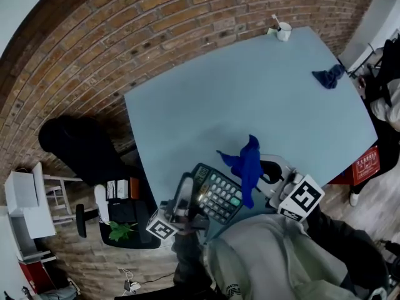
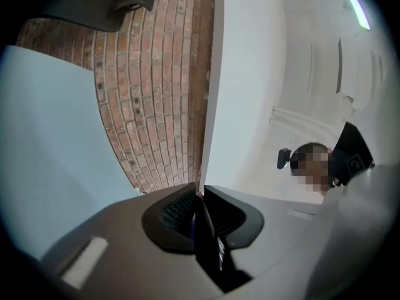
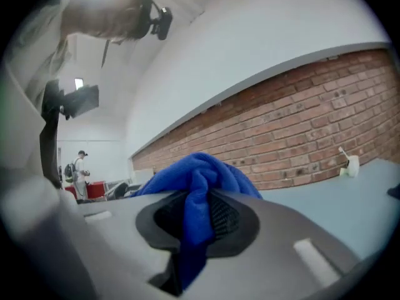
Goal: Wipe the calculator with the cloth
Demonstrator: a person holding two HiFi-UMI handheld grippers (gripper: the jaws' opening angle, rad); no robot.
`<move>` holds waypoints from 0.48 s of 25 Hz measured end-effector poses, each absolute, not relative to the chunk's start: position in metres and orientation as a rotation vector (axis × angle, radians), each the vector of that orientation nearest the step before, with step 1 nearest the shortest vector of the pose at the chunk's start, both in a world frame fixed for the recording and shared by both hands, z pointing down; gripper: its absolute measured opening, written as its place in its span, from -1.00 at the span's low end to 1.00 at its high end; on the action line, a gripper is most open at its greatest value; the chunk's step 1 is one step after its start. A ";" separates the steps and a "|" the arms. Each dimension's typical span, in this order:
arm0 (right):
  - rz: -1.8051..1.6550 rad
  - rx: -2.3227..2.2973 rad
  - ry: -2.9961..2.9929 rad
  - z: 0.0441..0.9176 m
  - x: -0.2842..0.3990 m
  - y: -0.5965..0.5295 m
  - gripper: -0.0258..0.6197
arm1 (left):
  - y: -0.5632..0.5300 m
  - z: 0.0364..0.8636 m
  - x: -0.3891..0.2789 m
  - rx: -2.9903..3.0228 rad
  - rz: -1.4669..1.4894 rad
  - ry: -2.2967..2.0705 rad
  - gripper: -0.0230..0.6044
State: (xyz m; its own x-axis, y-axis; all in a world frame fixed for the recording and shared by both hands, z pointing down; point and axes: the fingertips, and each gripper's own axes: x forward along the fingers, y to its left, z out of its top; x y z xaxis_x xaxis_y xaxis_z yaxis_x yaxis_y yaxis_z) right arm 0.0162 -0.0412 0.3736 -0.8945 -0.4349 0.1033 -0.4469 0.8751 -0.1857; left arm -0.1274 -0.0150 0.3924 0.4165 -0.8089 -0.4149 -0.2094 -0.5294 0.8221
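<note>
The calculator (image 1: 215,194) is pinched by the left tongs (image 1: 182,205). The cloth (image 1: 249,164), pinched by the right tongs (image 1: 270,172), hangs just beside its right edge.

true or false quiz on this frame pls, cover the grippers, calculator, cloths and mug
1. The right gripper is clamped on a blue cloth. True.
2. A white mug stands near the far corner of the table. True.
3. The left gripper is wide open with nothing between its jaws. False: its jaws are closed on the edge of the calculator.
4. The calculator lies beside the white mug. False: it is at the table's near edge, held by the left gripper, with the blue cloth hanging over its right side.
5. Only one cloth is in view. False: a second dark blue cloth lies on the table near its right edge.
</note>
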 end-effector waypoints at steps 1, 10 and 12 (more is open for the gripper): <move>0.297 0.631 -2.979 0.370 0.010 -0.041 -0.74 | -0.013 0.391 -0.120 2.014 -1.054 -0.858 -0.80; 0.018 0.274 -2.957 0.358 -0.040 -0.036 -0.76 | -0.007 0.375 -0.100 2.048 -1.024 -0.756 -0.81; -0.132 0.188 -2.925 0.358 -0.042 -0.034 -0.76 | -0.005 0.375 -0.092 2.063 -0.957 -0.739 -0.81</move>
